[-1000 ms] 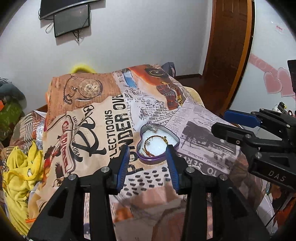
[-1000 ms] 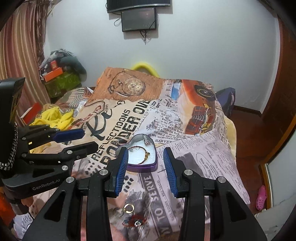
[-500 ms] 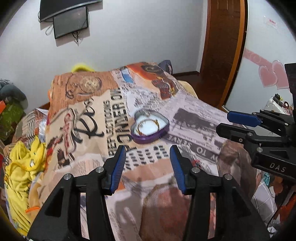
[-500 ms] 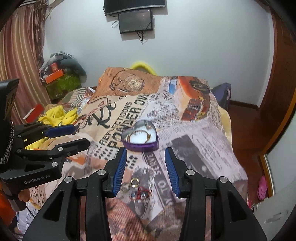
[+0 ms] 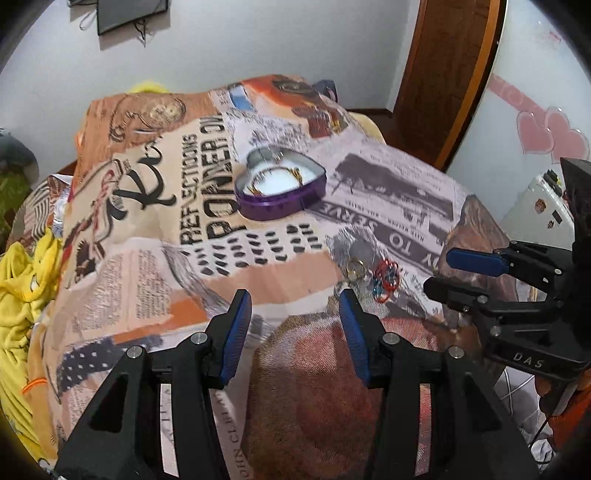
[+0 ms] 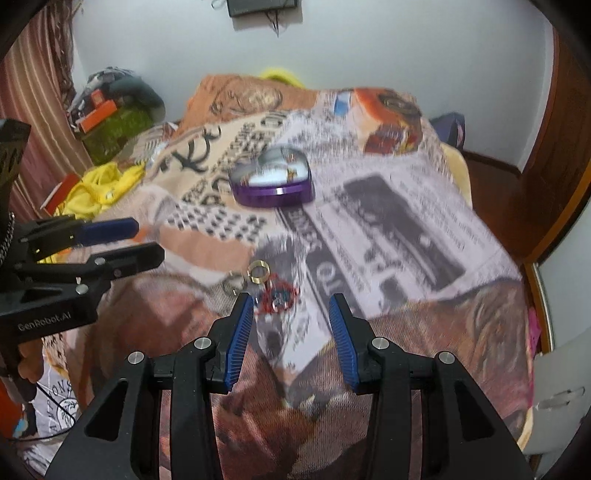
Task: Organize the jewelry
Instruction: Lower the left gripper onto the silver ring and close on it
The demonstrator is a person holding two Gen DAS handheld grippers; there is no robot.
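Note:
A purple heart-shaped tin sits open on the printed bedspread, with a gold bracelet inside; it also shows in the right wrist view. Nearer, a gold ring, a silver ring and a red-and-blue beaded piece lie loose on the cloth; the same pile shows in the left wrist view. My left gripper is open and empty, short of the pile. My right gripper is open and empty just in front of the beaded piece.
The bedspread drapes over a bed and drops off at its right edge. Yellow clothes lie at the left. A wooden door stands at the back right, a wall-mounted box on the far wall.
Both grippers have pulled back from the heart tin and dropped lower. The loose rings and beaded piece now lie just ahead of the fingertips. Both stay open.

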